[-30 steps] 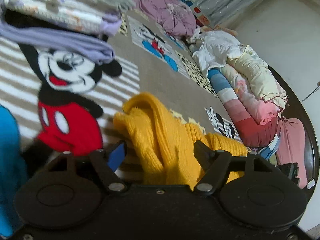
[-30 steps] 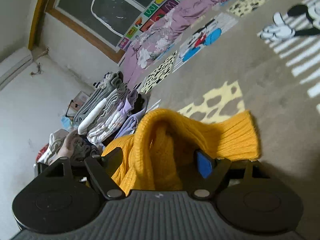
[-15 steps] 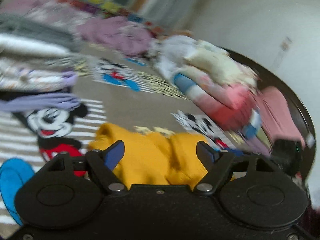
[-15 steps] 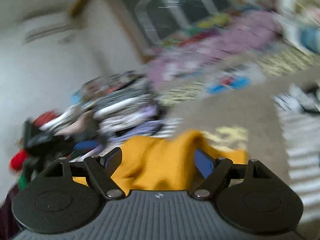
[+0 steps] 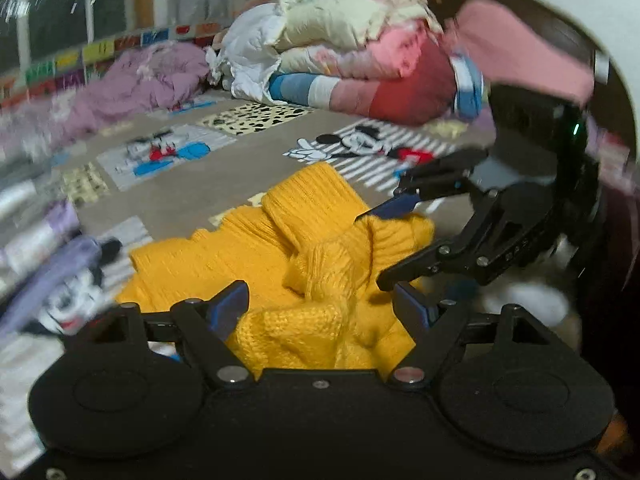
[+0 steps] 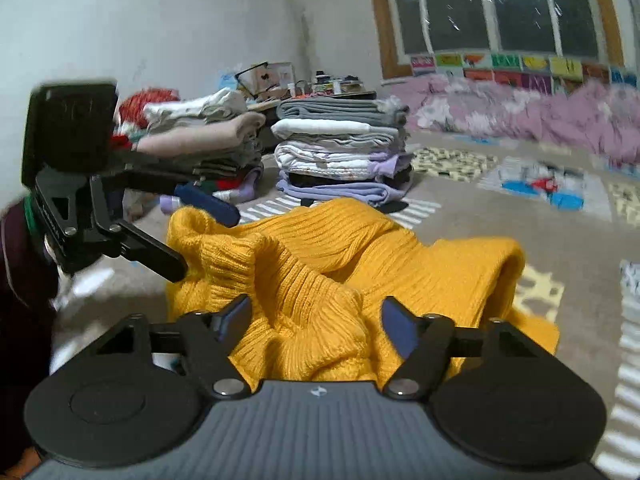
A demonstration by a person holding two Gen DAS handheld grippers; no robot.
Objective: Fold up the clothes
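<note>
A mustard-yellow knit sweater (image 5: pixel 248 256) lies bunched on the cartoon-print rug (image 5: pixel 200 184). My left gripper (image 5: pixel 320 300) is open, and a thick fold of the sweater sits between its widely spread fingers. The right gripper (image 5: pixel 380 244) comes in from the right, open, its fingers straddling the sweater's edge. In the right wrist view the sweater (image 6: pixel 400 260) fills the middle, with folds bulging between the open right gripper (image 6: pixel 316 308). The left gripper (image 6: pixel 204 240) shows at the left, open, one finger above and one below a ribbed edge.
Two stacks of folded clothes (image 6: pixel 340 148) (image 6: pixel 208 132) stand behind the sweater. A purple blanket (image 6: pixel 520 116) lies along the window wall. Rolled quilts and a pink pillow (image 5: pixel 340 60) pile up at the rug's far side. Bare rug (image 6: pixel 580 232) stretches to the right.
Both cameras have swung level and turned toward each other, so each gripper now appears in the other's view. The sweater stays between the open fingers, more spread on the rug.
</note>
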